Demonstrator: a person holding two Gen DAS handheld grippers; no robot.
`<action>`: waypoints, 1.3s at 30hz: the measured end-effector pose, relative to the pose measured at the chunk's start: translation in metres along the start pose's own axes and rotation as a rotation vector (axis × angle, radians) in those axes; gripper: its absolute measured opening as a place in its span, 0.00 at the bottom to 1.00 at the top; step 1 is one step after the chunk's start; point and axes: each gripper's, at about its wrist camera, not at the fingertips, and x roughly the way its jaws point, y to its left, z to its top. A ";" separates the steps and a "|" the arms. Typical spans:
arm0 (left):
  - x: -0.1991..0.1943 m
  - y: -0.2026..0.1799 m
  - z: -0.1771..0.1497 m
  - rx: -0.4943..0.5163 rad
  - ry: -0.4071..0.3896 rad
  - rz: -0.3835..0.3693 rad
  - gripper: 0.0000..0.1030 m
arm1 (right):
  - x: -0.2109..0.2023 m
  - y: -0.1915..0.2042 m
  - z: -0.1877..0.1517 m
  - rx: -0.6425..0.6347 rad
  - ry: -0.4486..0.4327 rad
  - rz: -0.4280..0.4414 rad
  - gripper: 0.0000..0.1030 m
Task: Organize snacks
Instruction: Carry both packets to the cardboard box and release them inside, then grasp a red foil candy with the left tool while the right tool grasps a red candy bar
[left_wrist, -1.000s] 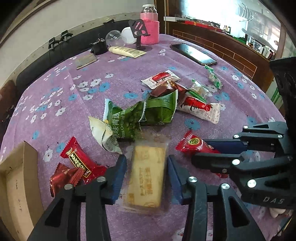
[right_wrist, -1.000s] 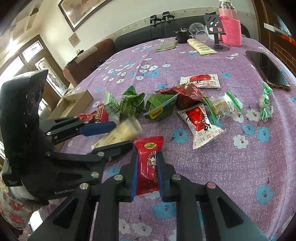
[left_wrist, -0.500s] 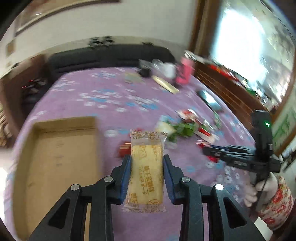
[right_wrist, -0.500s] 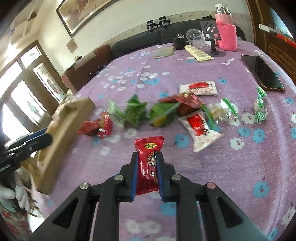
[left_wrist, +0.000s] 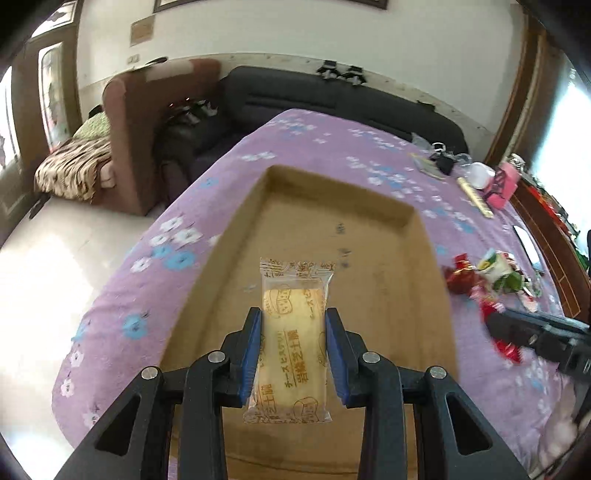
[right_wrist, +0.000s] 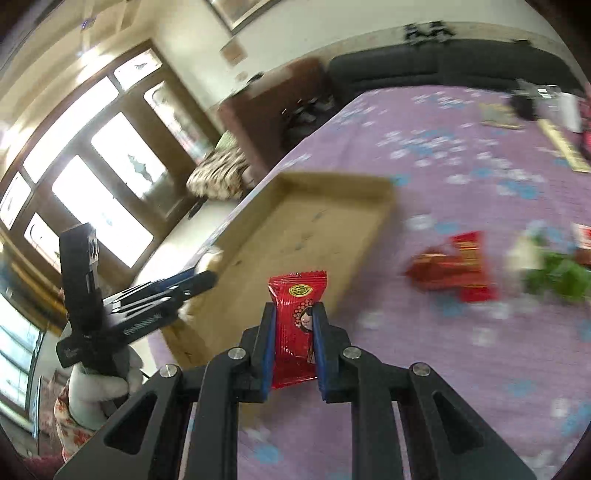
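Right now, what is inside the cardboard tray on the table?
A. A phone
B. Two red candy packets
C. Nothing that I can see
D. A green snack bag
C: the cardboard tray shows only bare brown floor, while the left tool holds the yellow biscuit packet above it, not yet released.

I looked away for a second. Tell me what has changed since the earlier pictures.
Both grippers carried their snacks from the pile toward the cardboard box. The left gripper now holds the yellow biscuit pack over the box; the right gripper brings the red candy packet near its edge. Both grips stayed shut; nothing released.
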 end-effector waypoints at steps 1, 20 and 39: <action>0.002 0.004 -0.002 -0.007 0.005 0.005 0.34 | 0.014 0.007 0.000 -0.003 0.022 0.009 0.17; -0.030 0.020 0.001 -0.074 -0.098 -0.044 0.55 | 0.021 0.031 -0.003 -0.089 -0.022 -0.062 0.23; -0.044 -0.071 0.010 0.094 -0.158 -0.212 0.65 | 0.012 -0.131 0.034 0.105 -0.049 -0.417 0.25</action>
